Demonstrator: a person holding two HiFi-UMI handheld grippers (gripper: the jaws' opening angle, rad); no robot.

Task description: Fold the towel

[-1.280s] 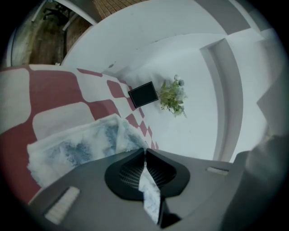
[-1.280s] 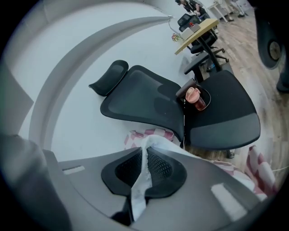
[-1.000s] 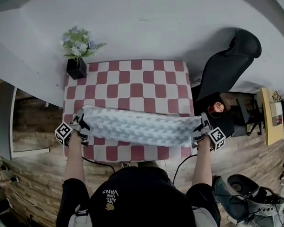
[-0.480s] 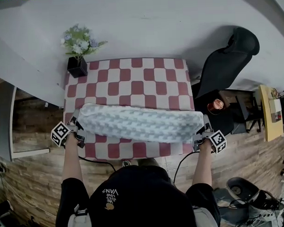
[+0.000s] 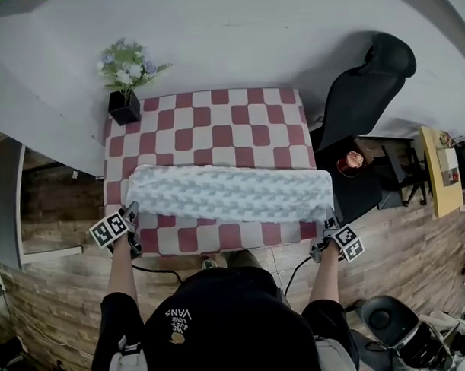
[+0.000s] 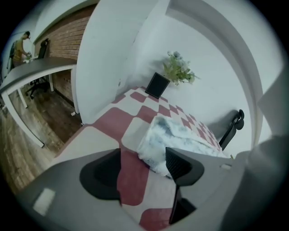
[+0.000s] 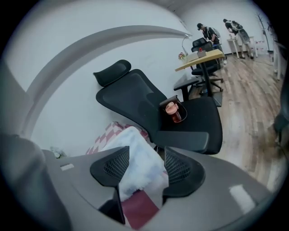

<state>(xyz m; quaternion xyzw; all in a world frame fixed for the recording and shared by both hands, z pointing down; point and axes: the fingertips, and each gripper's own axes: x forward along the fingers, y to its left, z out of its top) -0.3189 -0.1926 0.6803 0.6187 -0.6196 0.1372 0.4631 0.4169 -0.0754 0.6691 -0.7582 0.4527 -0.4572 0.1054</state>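
The left tongs (image 6: 142,168) have just been opening and now stand wide. Nothing is between their jaws but the red-and-white check of the counter (image 5: 215,117), and the towel's end lies just past one jaw, untouched. The right tongs (image 7: 142,170) are also spread. The other end of the towel (image 5: 229,195) shows in the gap between their jaws, but the pads do not press on it, so we read both as having let go.

The towel lies flat on the near half of the counter as one long doubled band, its near edge roughly parallel to the counter's front (how neatly the layers meet we cannot tell). We judge that the first fold is laid and released, and that a crosswise fold is left to do.

A second ago the towel was stretched between the two tongs, gripped at both ends and slanting across the check. Now it rests squarer and a little farther up the counter. Both tongs have drawn back to the counter's near corners, clear of the cloth. The flower pot (image 5: 125,108) and the office chair (image 5: 366,92) stand as they did.
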